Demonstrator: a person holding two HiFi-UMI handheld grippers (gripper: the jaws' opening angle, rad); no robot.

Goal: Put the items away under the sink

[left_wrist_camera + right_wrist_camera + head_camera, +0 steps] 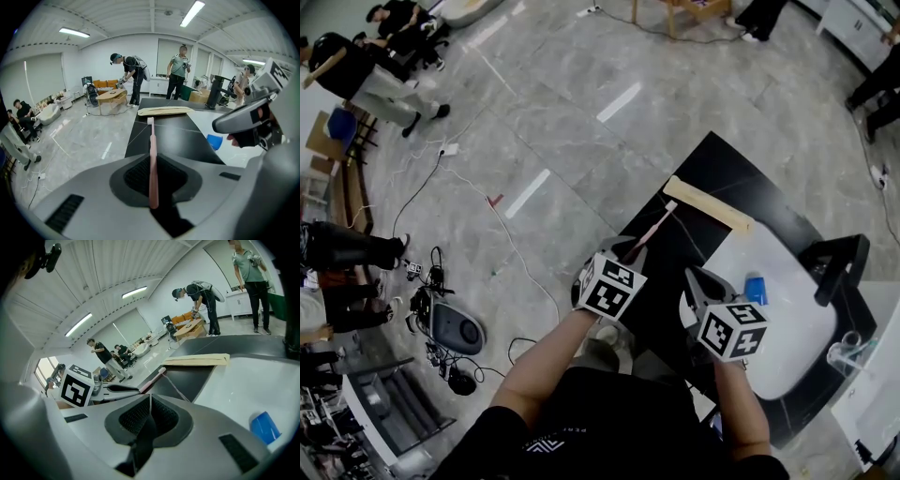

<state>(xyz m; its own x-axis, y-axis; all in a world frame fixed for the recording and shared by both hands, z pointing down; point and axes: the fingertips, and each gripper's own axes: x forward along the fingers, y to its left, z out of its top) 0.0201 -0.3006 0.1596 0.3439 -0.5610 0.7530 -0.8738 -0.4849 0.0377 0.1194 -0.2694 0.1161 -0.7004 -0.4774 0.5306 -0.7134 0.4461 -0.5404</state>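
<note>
Toothbrush (pixel 151 159) over counter (pixel 174 134), board (pixel 164 110) beyond, cup (pixel 214 141) seemingly in sink (pixel 797 339).

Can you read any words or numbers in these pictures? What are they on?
No text here can be read.
Print on the black shirt: too small and blurred to read.
Marker cubes: only black-and-white square patterns, no letters or numbers.

A slim pink toothbrush (pixel 151 140) is clamped near its handle end in the left hand-held gripper (pixel 152 180), with its head pointing away over the black table (pixel 180 136). A small blue cup (pixel 756 289) sits in the white sink (pixel 792 333).
</note>
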